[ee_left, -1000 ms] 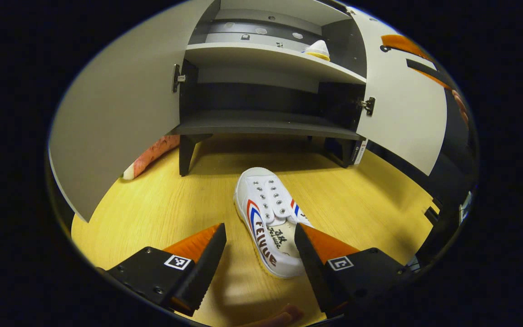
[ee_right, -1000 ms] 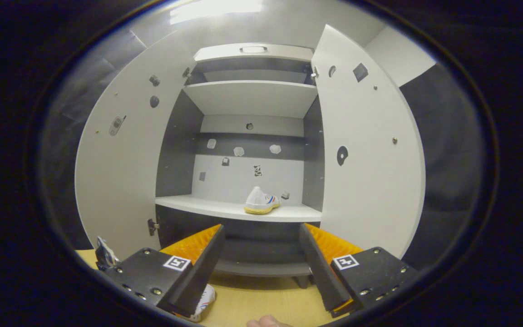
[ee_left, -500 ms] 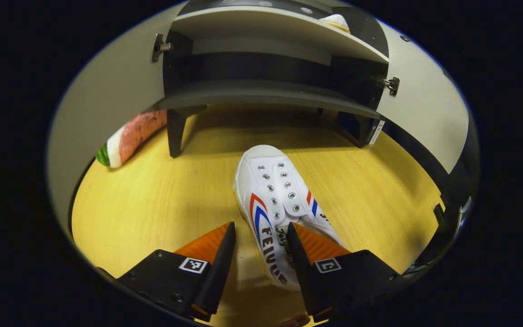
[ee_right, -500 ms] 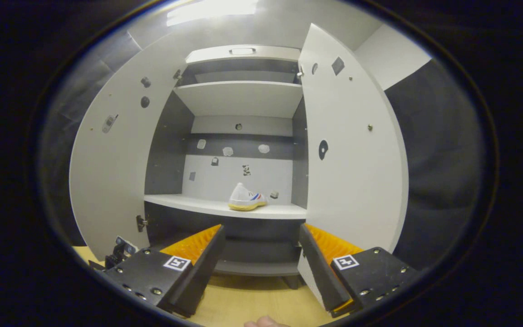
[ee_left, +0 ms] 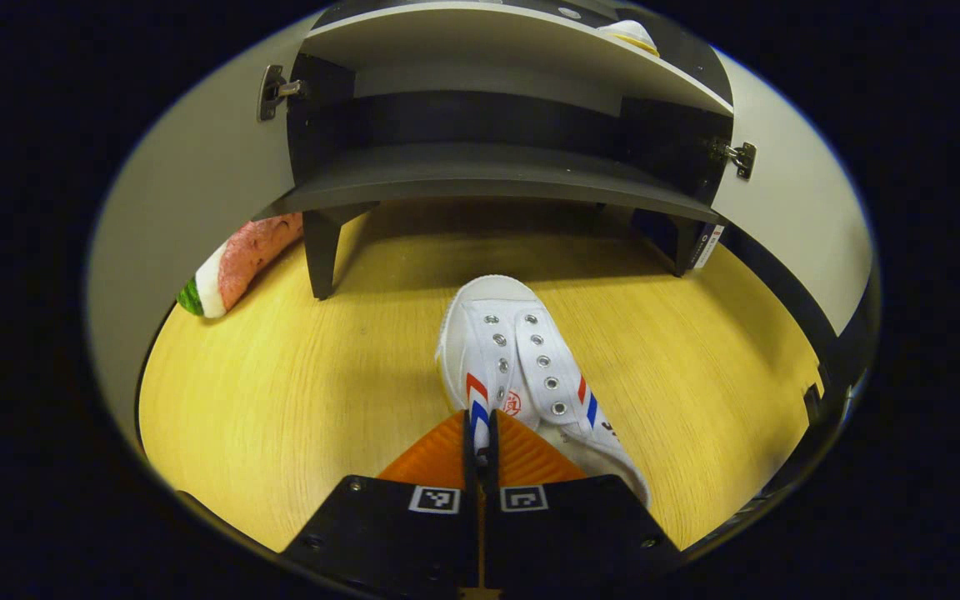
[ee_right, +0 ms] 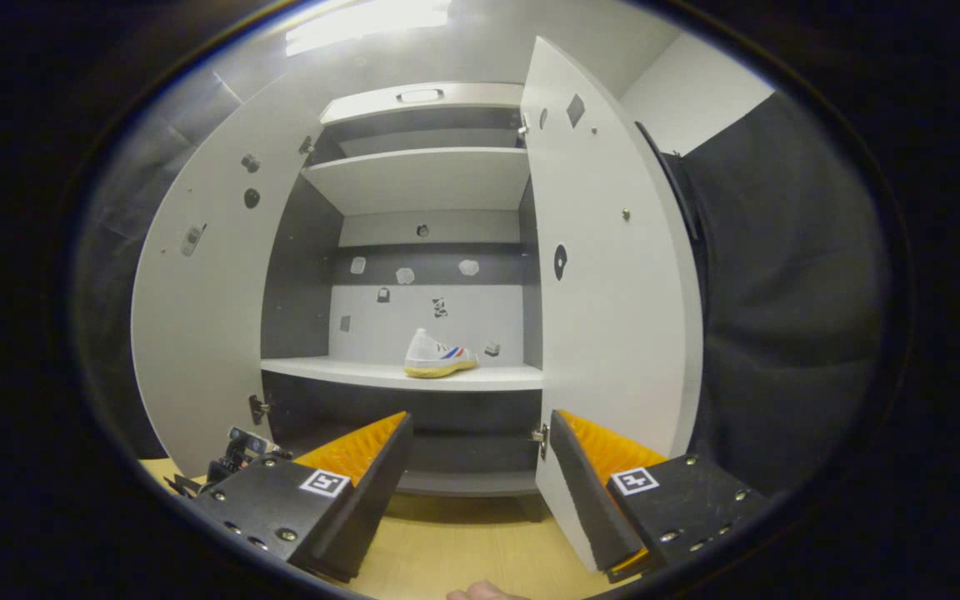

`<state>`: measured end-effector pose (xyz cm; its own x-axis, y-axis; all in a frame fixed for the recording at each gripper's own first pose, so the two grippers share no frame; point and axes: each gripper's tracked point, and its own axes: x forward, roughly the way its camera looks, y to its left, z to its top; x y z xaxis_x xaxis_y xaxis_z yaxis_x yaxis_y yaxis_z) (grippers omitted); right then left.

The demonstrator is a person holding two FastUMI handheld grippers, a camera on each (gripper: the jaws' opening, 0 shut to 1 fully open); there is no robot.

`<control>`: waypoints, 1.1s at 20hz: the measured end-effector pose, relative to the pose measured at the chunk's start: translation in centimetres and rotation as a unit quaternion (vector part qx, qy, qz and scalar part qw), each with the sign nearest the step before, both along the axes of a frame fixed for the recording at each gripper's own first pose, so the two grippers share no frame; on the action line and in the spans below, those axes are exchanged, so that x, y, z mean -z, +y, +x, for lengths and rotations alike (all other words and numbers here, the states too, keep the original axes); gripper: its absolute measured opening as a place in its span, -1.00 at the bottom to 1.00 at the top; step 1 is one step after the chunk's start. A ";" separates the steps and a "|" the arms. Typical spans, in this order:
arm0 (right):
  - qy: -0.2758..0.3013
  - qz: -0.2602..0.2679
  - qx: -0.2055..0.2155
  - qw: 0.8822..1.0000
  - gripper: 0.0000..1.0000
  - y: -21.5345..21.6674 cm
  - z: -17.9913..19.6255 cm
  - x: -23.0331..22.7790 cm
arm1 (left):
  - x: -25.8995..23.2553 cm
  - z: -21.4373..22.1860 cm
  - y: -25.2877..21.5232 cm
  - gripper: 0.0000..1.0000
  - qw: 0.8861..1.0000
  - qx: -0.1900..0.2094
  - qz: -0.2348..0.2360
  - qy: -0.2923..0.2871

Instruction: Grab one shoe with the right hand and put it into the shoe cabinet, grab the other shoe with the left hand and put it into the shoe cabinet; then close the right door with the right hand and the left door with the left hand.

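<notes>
1 white canvas shoe (ee_left: 530, 375) lies on the yellow wooden floor (ee_left: 297, 392) before the grey shoe cabinet (ee_left: 480, 179); 1 more (ee_right: 438, 361) sits, seemingly rightward, on its middle shelf (ee_right: 401, 377).

The left hand-held gripper (ee_left: 480, 433) has closed from wide open onto the white shoe's (ee_left: 530, 375) side wall.

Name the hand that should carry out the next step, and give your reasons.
Left. The left gripper has its jaws closed on the side wall of the floor shoe. The right gripper is open before the cabinet, where the other shoe already sits on the shelf.
</notes>
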<state>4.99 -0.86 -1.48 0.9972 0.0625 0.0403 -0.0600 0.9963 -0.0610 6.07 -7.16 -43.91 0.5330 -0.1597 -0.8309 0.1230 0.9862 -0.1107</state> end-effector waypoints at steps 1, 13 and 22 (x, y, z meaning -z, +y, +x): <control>0.001 0.001 -0.001 1.000 0.96 -0.2 -0.2 0.0 | -0.5 0.1 0.2 -0.95 1.000 0.001 0.005 -0.008; 0.014 -0.013 -0.009 1.000 0.96 -1.0 -1.9 1.3 | -12.8 2.1 0.5 -0.98 0.991 -0.044 -0.010 -0.123; 0.024 -0.007 -0.027 0.999 0.96 -1.2 -2.2 2.5 | -28.6 9.1 1.7 -0.99 0.964 -0.059 0.005 -0.258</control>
<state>2.77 -2.08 -3.97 0.9932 0.1164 -0.0095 -0.1168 0.9907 -0.0699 15.16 -5.50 -15.35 0.8901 -0.0655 -0.4511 0.0456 0.9975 -0.0549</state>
